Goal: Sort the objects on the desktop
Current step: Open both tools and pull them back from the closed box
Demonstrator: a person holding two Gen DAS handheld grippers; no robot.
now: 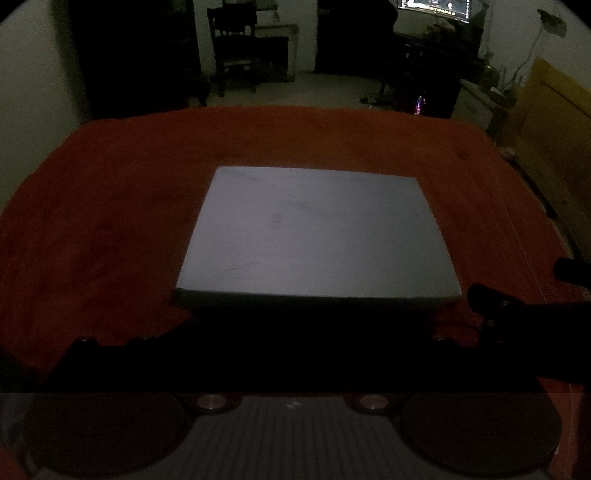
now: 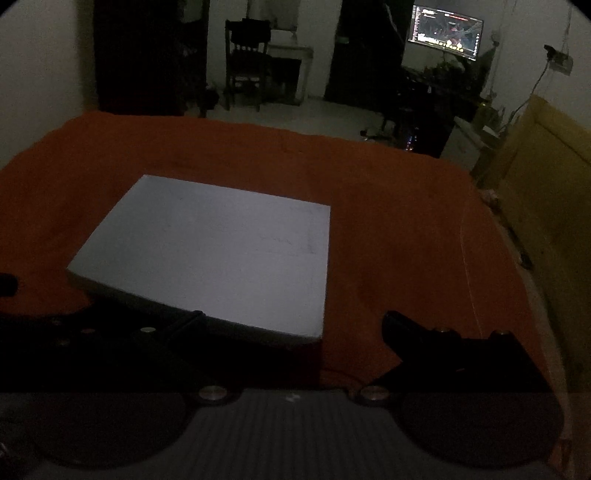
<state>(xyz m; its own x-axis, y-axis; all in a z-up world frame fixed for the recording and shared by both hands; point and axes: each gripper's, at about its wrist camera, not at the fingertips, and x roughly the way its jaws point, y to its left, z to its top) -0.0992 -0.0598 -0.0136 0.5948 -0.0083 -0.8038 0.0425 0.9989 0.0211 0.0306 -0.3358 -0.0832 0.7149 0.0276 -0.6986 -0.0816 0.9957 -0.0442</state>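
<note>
Both grippers spread wide, holding nothing
Right gripper (image 2: 291, 325) and left gripper (image 1: 280, 332) face the flat white rectangular board (image 1: 317, 232) on red cloth (image 1: 110, 206); the left view shows the right's tips

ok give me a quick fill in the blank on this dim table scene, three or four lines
1. The tablecloth covering the table is ____ in colour.
2. The only object lying on the cloth is a flat white ____.
3. In the background, a lit ____ glows at the upper right of the room.
4. A dark wooden ____ stands on the floor beyond the table, near the back wall.

Missing words: red-orange; board; monitor; chair
</note>
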